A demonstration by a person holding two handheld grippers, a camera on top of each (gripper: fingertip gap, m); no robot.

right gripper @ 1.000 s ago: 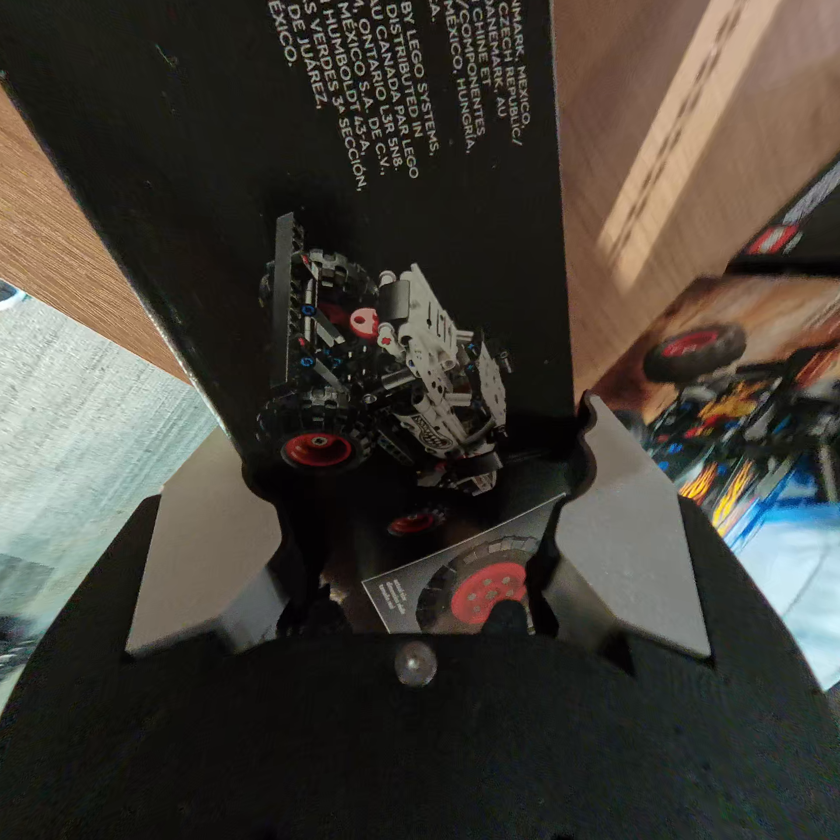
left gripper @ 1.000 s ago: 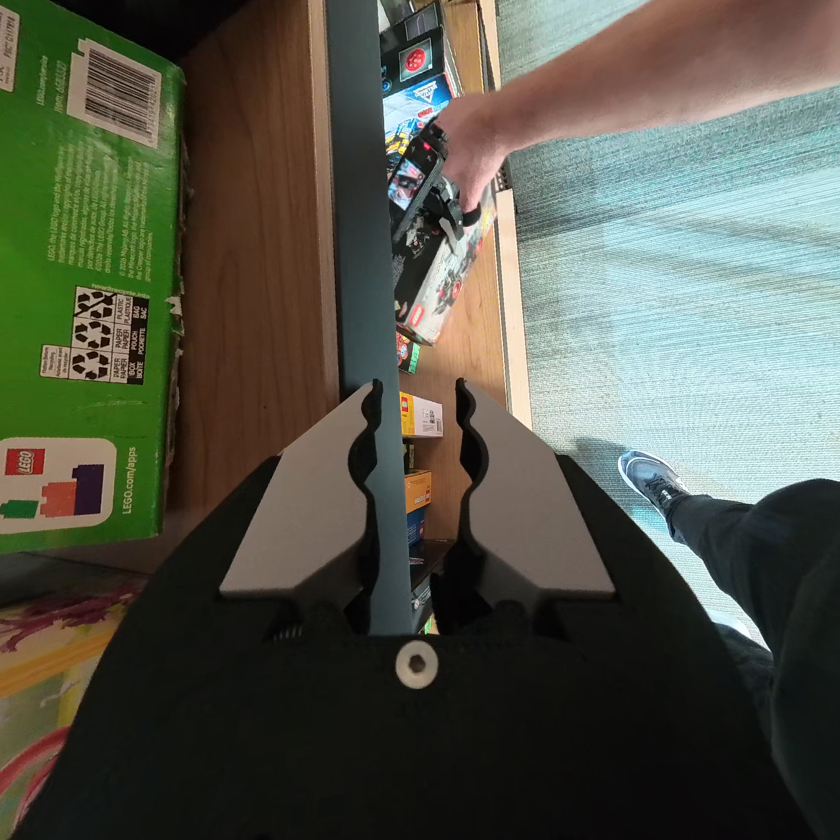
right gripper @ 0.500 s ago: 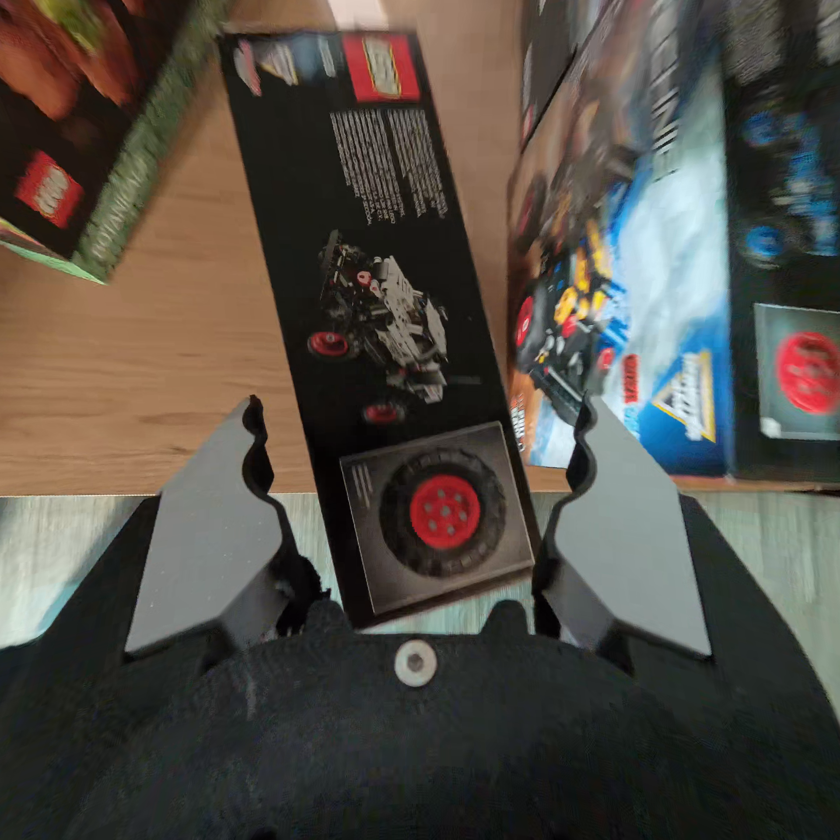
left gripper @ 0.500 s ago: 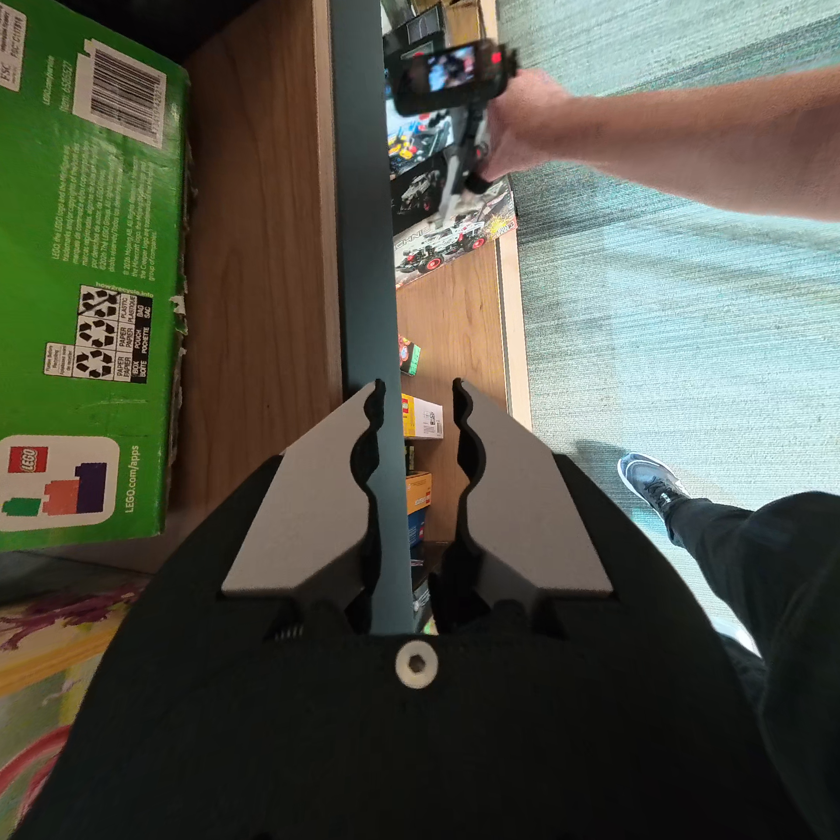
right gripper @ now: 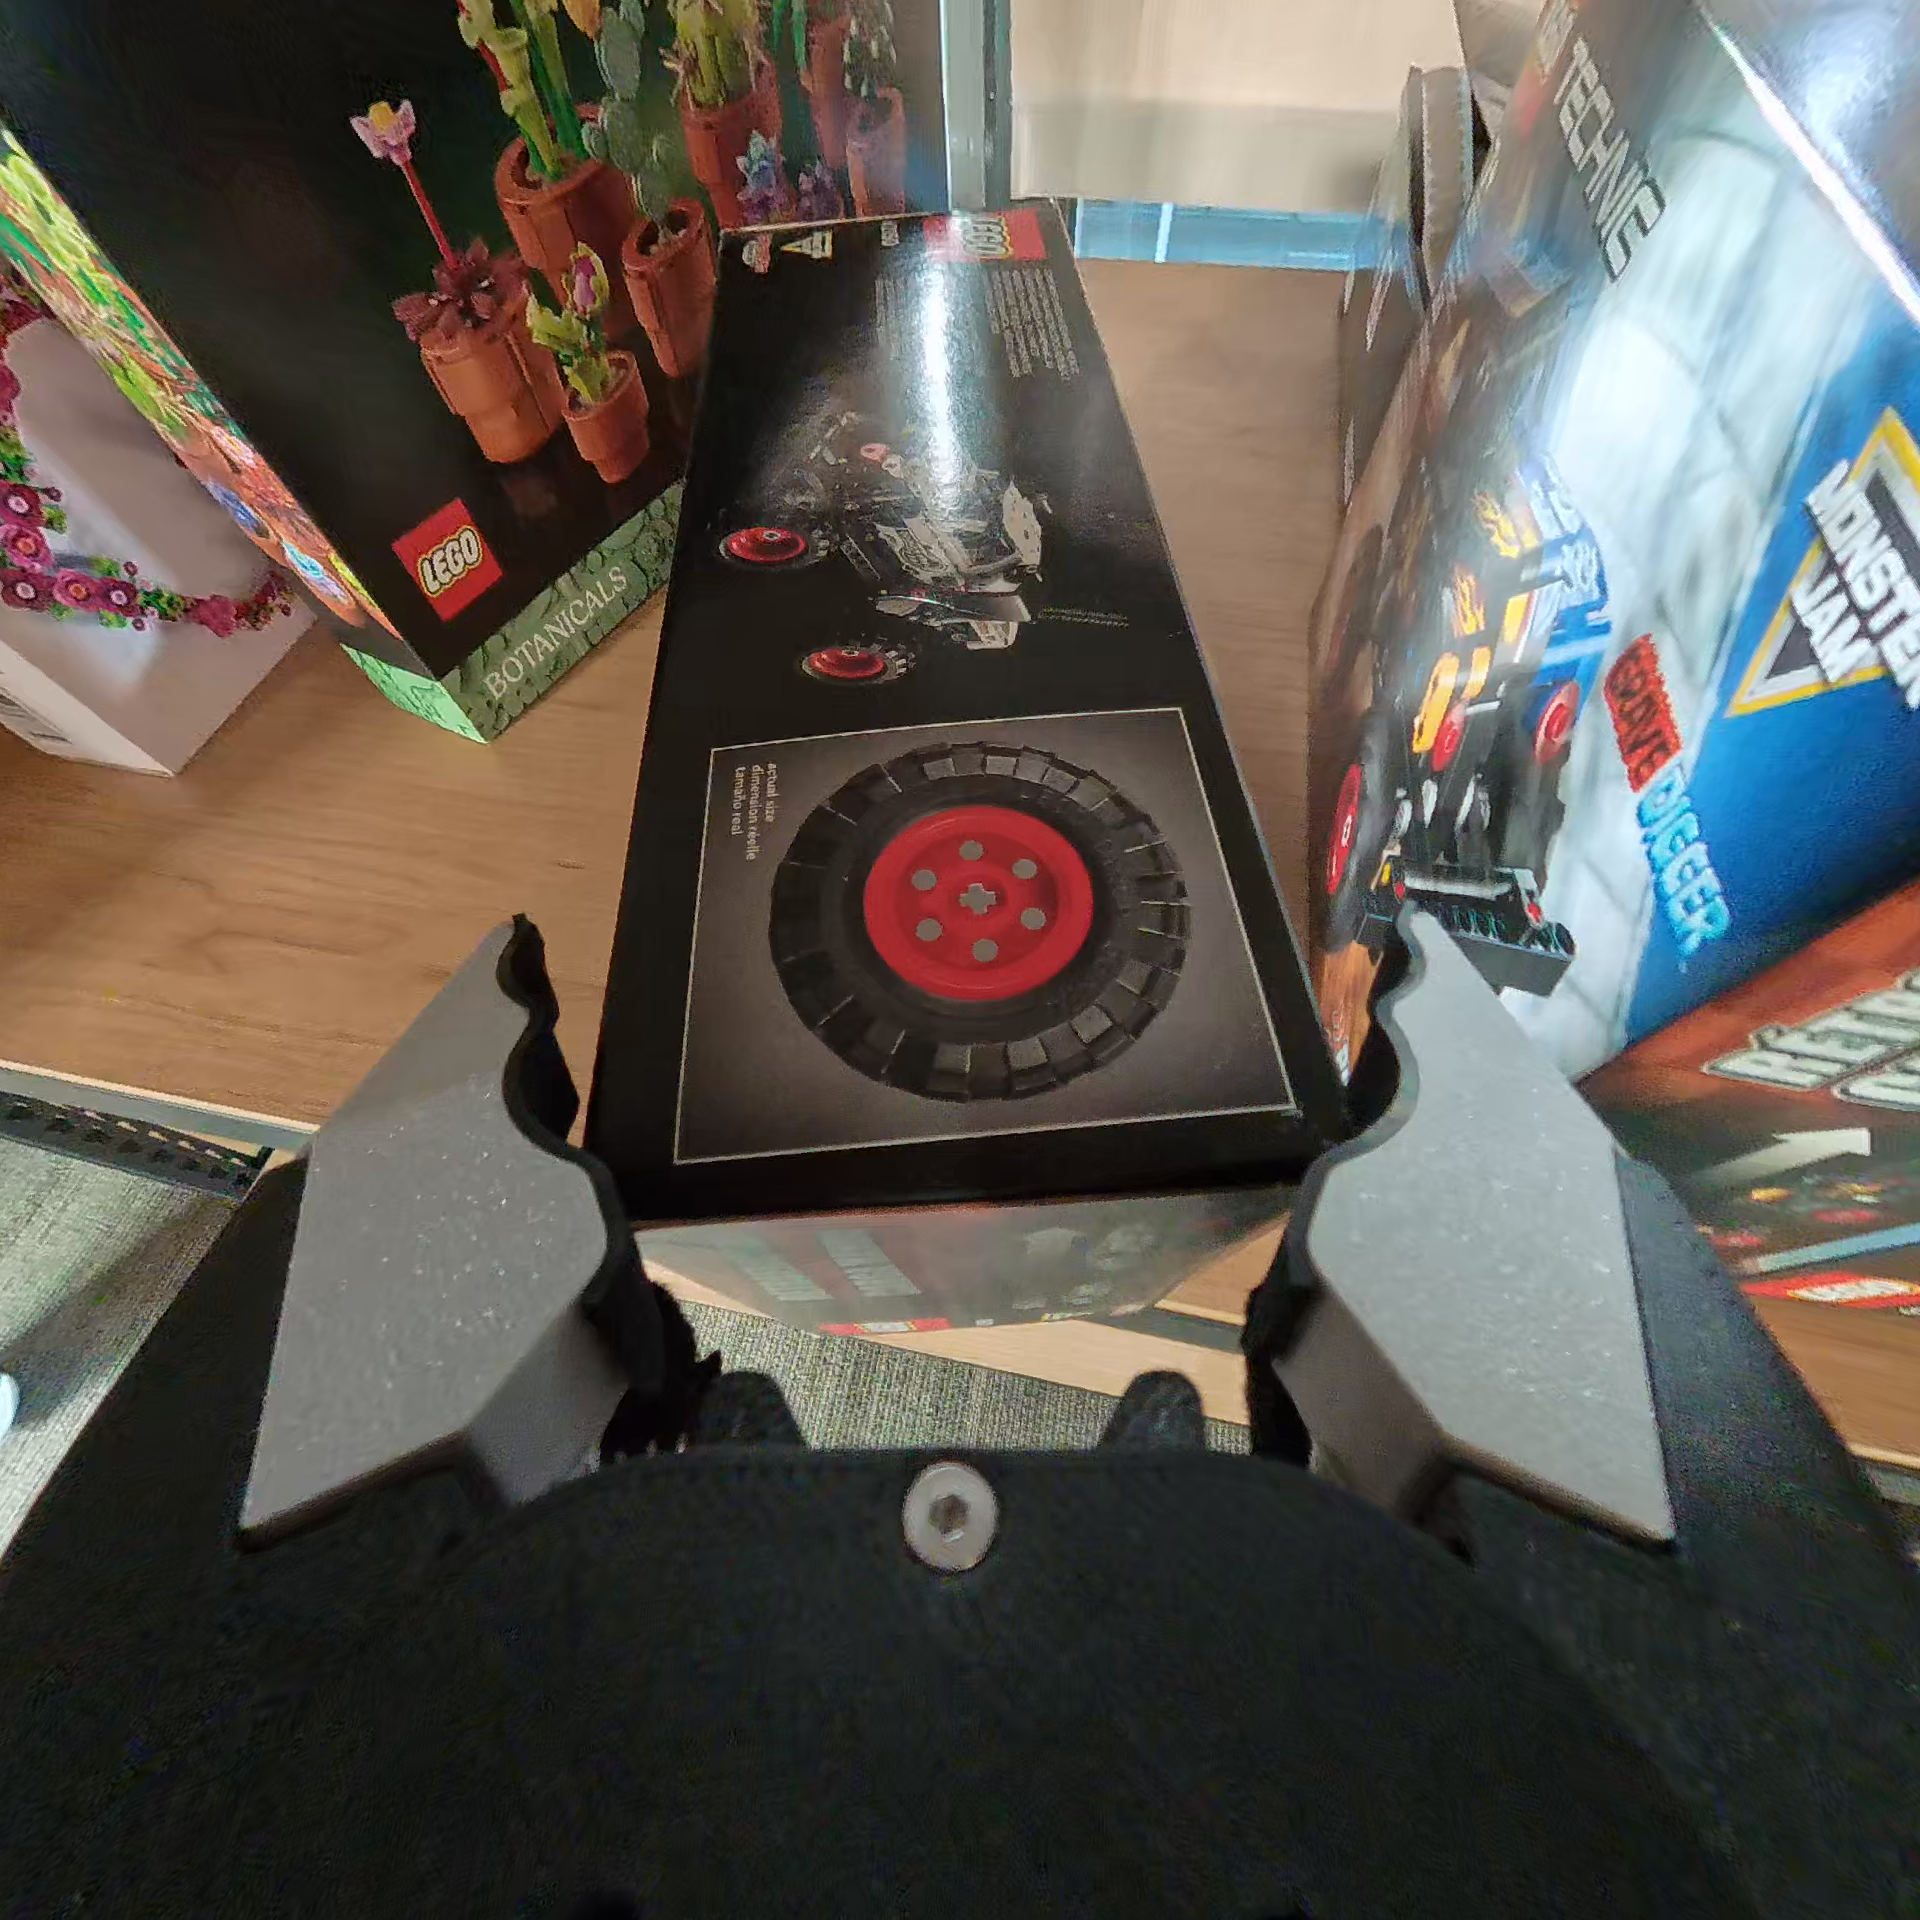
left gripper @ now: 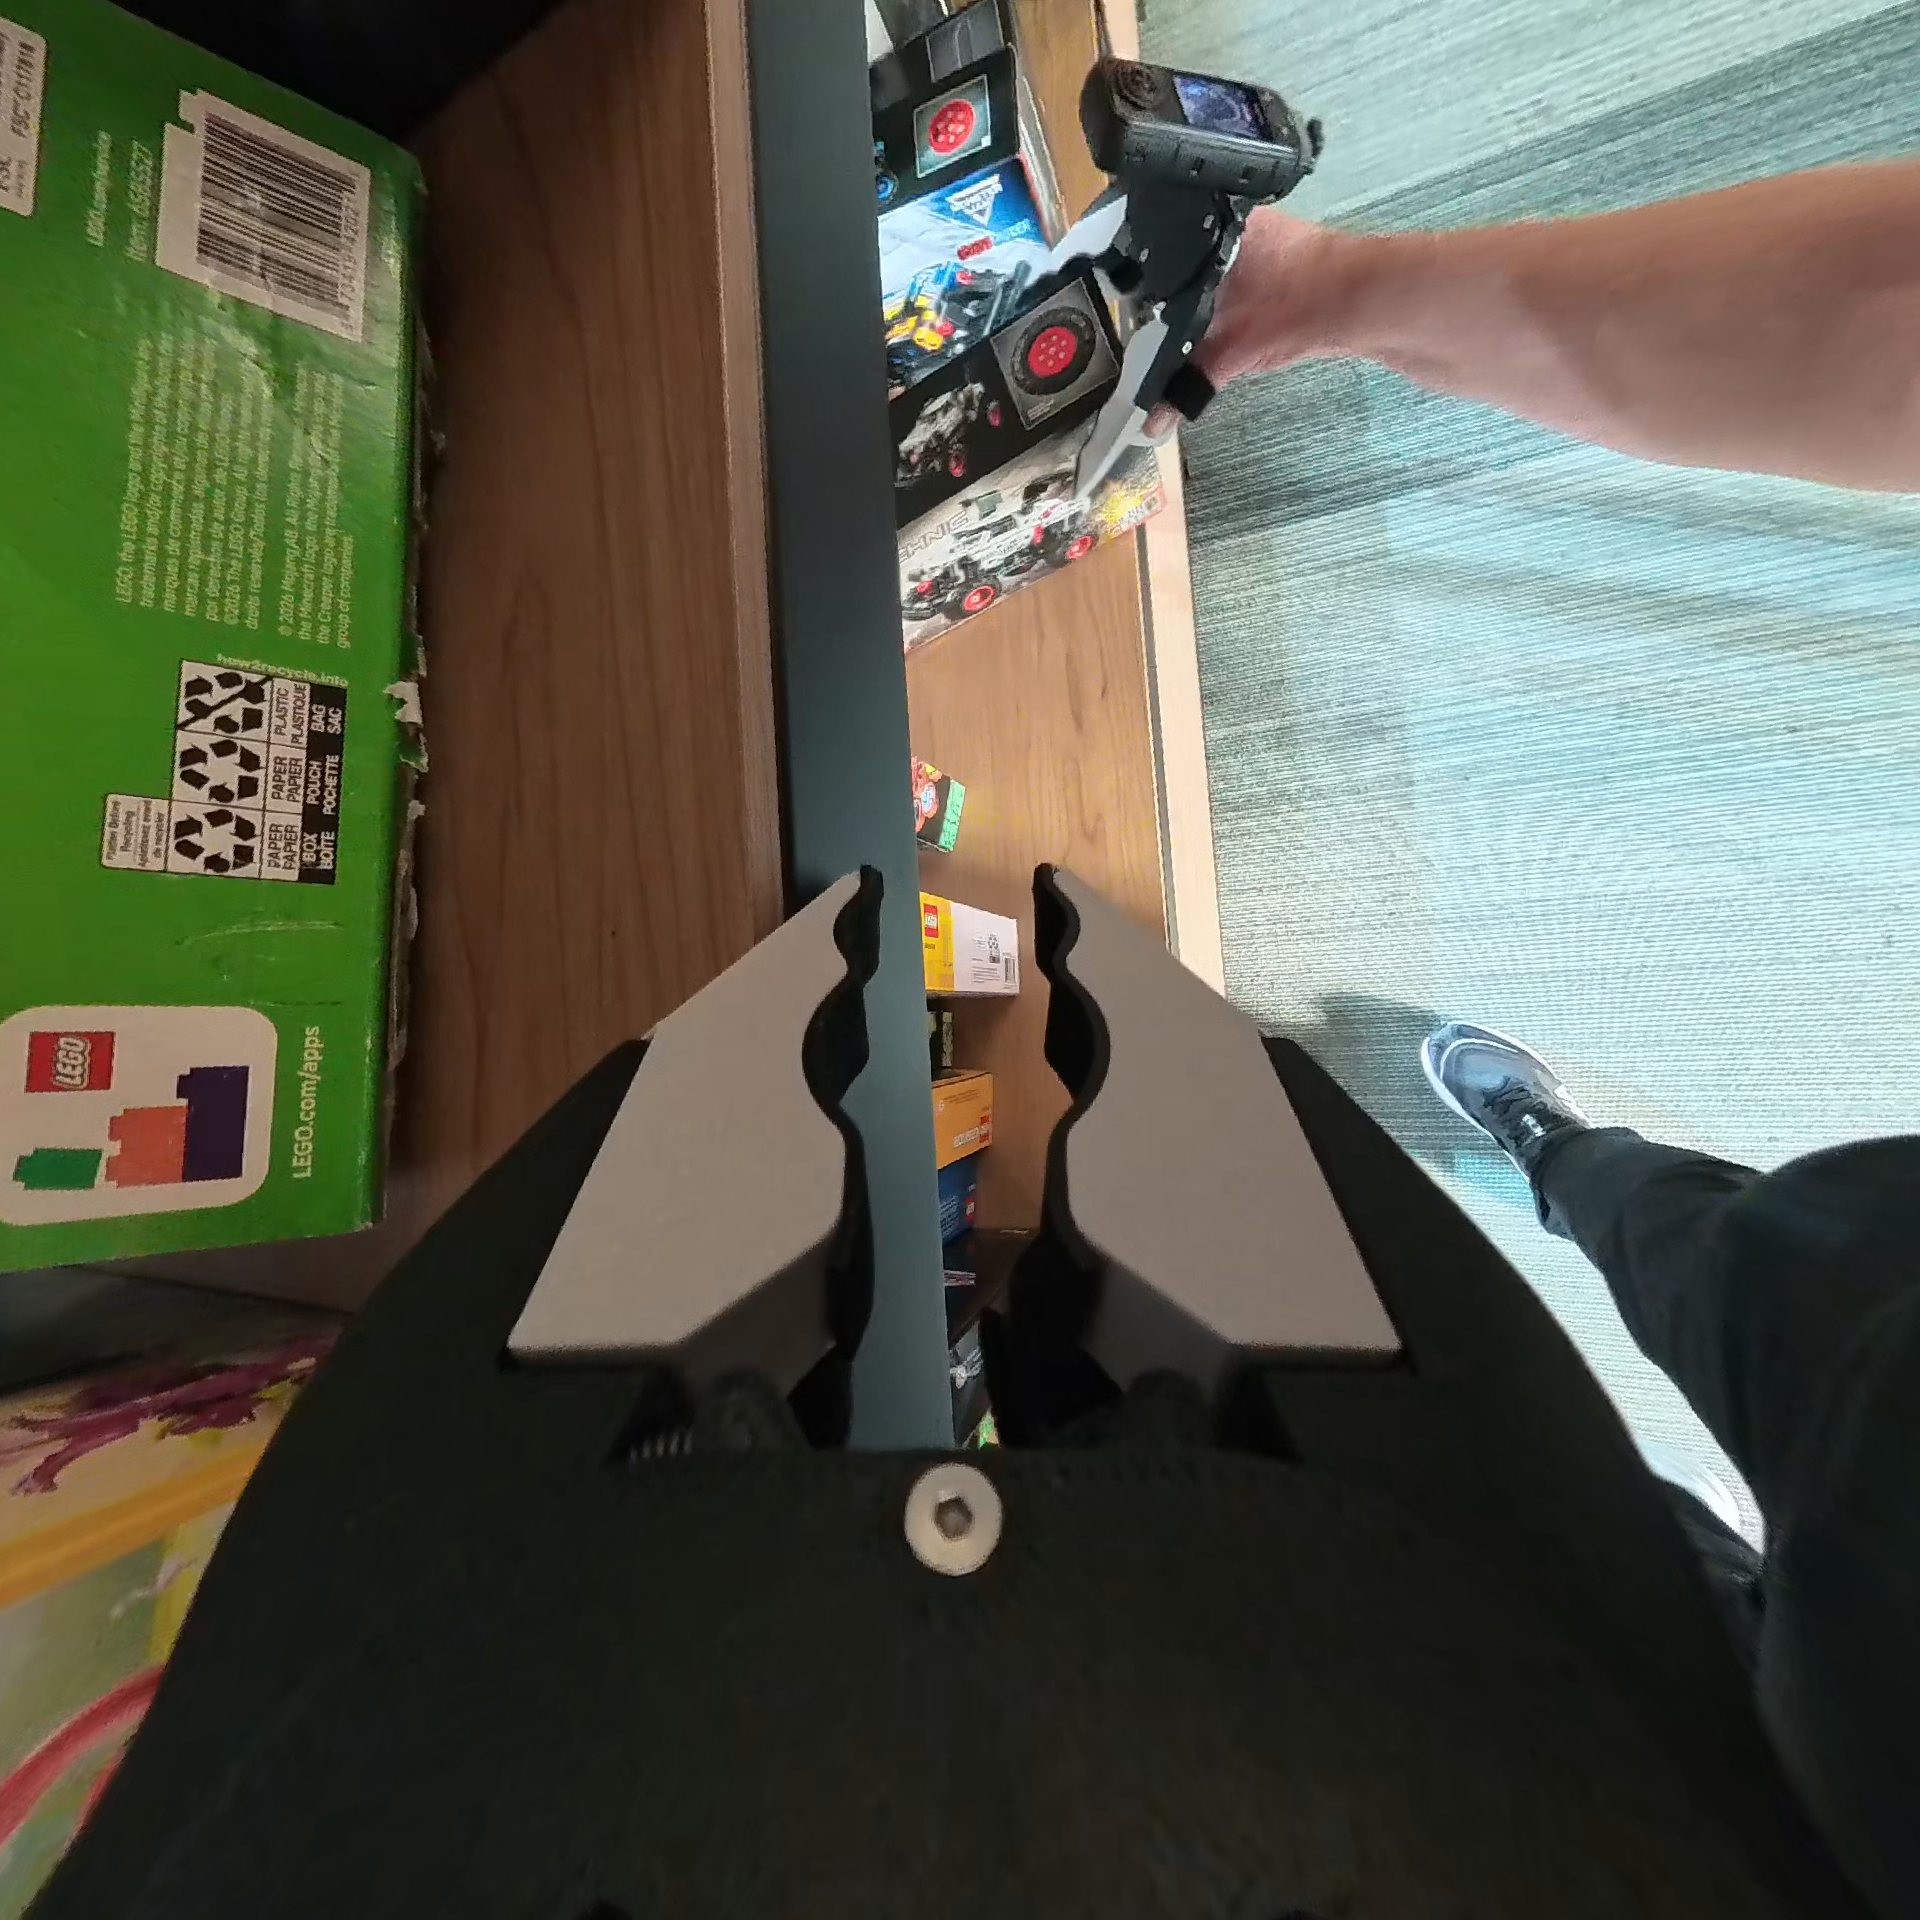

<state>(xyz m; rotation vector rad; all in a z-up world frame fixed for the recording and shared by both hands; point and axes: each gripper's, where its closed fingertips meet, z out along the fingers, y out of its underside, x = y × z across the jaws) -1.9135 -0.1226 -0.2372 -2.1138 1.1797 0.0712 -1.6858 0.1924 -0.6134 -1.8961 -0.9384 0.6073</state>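
My right gripper [right gripper: 966, 925] is wide open around the near end of a long black box [right gripper: 935, 582] printed with a red-hubbed wheel and a toy truck. The box lies on the wooden shelf [right gripper: 260, 883], and a gap shows between it and my left fingertip [right gripper: 520, 966]. The left wrist view shows the same gripper [left gripper: 1101, 343] in a person's hand at the end of that box [left gripper: 966, 416]. My left gripper [left gripper: 956, 883] is open a little and empty. It hangs in front of a dark shelf upright [left gripper: 821, 416], beside a big green box [left gripper: 208, 623].
A box picturing potted plants [right gripper: 499, 364] and a white floral box [right gripper: 94, 520] stand left of the black box. A blue monster-truck box [right gripper: 1662, 520] stands close on its right. Small boxes [left gripper: 966, 945] sit on lower shelves. Teal carpet [left gripper: 1558, 727] and a person's shoe [left gripper: 1496, 1091] are at the right.
My right gripper opened wider and let go of the black box, which went from gripped and tilted to lying on the shelf. My left gripper stayed put.
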